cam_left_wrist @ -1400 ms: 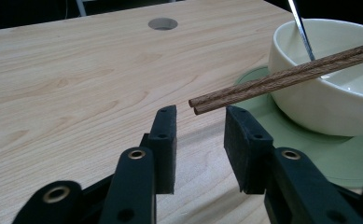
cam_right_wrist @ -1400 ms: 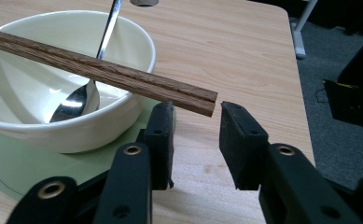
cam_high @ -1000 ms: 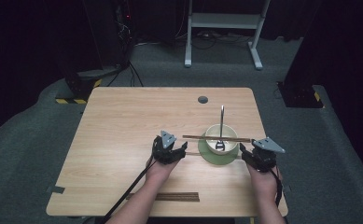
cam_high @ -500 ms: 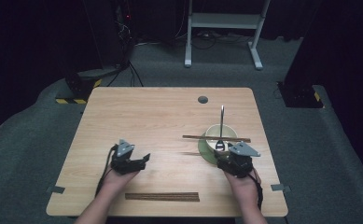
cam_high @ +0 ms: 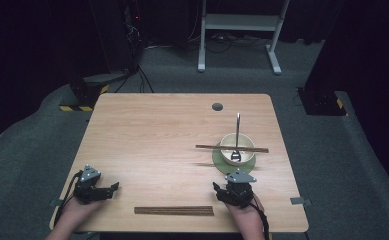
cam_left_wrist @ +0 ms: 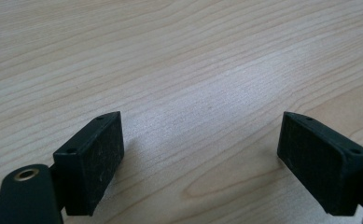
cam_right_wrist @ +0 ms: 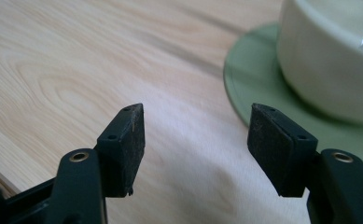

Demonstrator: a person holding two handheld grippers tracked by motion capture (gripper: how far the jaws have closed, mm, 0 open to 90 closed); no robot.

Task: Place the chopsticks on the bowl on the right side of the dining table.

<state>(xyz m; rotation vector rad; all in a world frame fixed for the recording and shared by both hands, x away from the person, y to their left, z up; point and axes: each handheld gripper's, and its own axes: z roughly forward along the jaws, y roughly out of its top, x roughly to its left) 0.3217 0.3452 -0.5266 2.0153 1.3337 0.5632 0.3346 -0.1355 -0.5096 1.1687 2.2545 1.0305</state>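
A pale bowl [cam_high: 237,149] stands on a green saucer [cam_high: 219,159] at the table's right, with a metal spoon [cam_high: 237,131] leaning in it. One pair of dark chopsticks [cam_high: 209,147] lies across the bowl's rim. Another pair of chopsticks [cam_high: 174,210] lies near the front edge. My right gripper [cam_high: 222,190] rests just in front of the saucer [cam_right_wrist: 263,93], jaws open and empty, the bowl [cam_right_wrist: 328,60] close ahead in the right gripper view. My left gripper [cam_high: 113,188] sits low at the front left, open over bare wood [cam_left_wrist: 193,70].
The wooden table [cam_high: 157,130] has a round cable hole [cam_high: 217,106] near its far edge. Beyond it stand a white frame [cam_high: 239,30] and dark equipment on grey carpet.
Both grippers have drawn back toward the front edge. The left one moved far out to the left corner; the right one slid back from the bowl.
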